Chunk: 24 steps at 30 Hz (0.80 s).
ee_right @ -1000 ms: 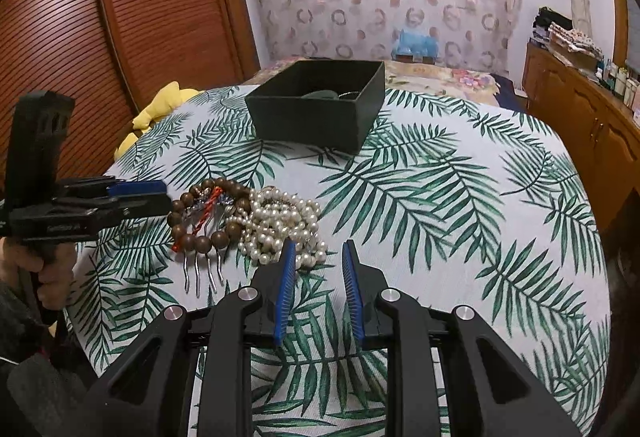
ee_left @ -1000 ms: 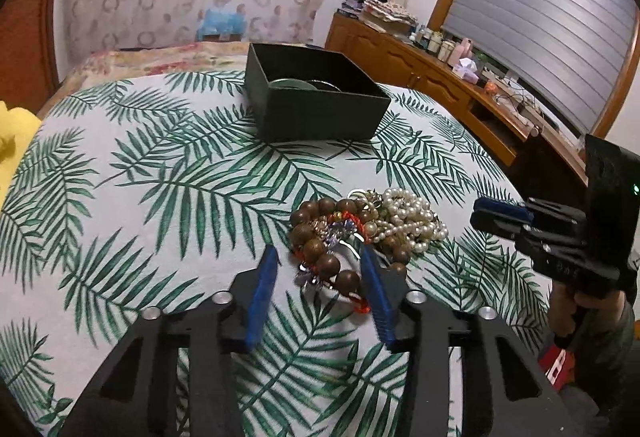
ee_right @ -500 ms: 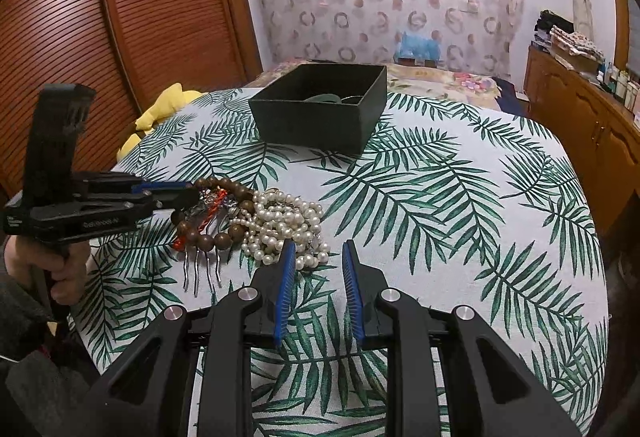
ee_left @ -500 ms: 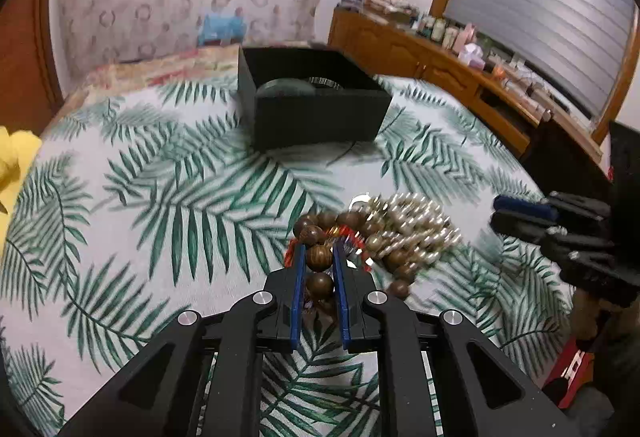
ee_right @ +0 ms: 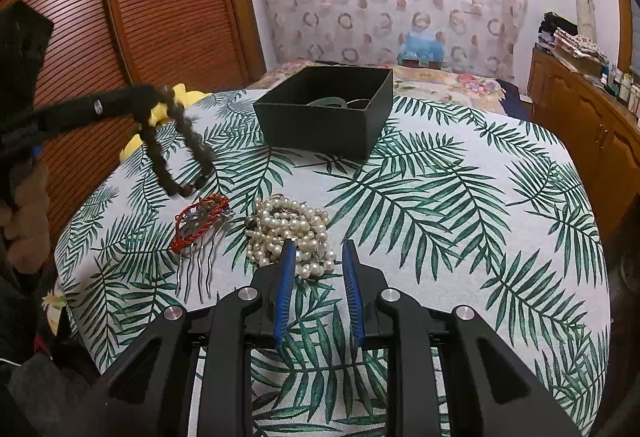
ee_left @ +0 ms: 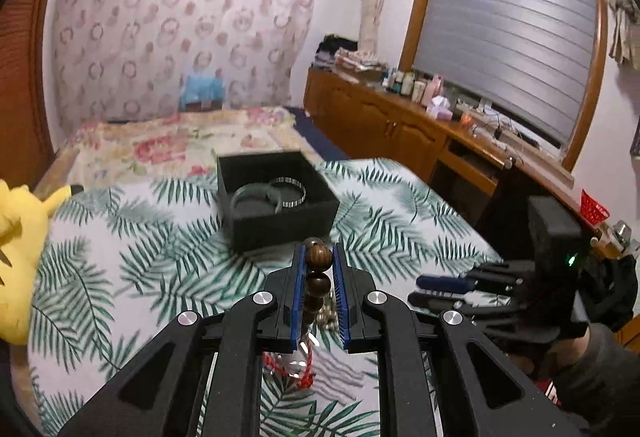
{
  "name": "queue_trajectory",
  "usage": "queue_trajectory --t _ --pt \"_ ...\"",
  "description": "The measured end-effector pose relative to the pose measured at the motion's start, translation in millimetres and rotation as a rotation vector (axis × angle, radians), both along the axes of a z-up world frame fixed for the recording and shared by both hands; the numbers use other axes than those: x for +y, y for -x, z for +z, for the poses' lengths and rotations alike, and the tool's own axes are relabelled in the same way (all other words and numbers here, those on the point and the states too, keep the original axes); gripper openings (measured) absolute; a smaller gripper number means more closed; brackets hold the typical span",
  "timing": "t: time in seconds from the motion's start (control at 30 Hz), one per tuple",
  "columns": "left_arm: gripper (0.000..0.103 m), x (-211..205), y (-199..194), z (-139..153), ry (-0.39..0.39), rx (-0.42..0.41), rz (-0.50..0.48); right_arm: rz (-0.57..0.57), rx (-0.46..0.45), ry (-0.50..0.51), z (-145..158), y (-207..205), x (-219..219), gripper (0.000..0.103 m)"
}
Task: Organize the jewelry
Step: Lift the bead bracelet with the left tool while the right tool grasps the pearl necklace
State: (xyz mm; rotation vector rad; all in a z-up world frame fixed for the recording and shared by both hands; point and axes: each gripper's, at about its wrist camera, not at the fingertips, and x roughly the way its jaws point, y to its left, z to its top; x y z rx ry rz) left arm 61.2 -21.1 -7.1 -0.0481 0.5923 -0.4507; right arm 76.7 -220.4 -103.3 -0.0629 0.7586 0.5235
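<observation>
No readable text, labels, brands or numbers on anything in either view.

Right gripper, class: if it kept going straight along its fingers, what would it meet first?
Most likely the pearl necklace pile, lying just past the open right gripper and slightly left of its midline. Beyond it stands the black box. Depth is hard to judge, so it could pass above the pearls.

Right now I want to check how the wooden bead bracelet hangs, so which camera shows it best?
The right wrist view: the wooden bead bracelet dangles as a whole loop from the left gripper, above the tablecloth. The left wrist view shows only a few beads between its fingers.
</observation>
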Motion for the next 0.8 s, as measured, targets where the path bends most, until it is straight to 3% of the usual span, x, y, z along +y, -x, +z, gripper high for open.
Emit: queue_trajectory --t 0.17,0.47,0.6,0.8 --pt "0.012 6 2 16 -0.008 -0.041 0.014 0.024 0.006 0.018 0 -3 7 0.026" --pt "0.012 16 3 21 -0.002 -0.058 0.032 0.064 0.013 0.062 -6 -20 23 0.026" --pt "0.012 19 3 21 -0.002 -0.056 0.037 0.098 0.006 0.077 -5 -28 39 0.041" --pt "0.012 20 2 19 -0.008 -0.055 0.040 0.155 0.011 0.103 -8 -35 65 0.041"
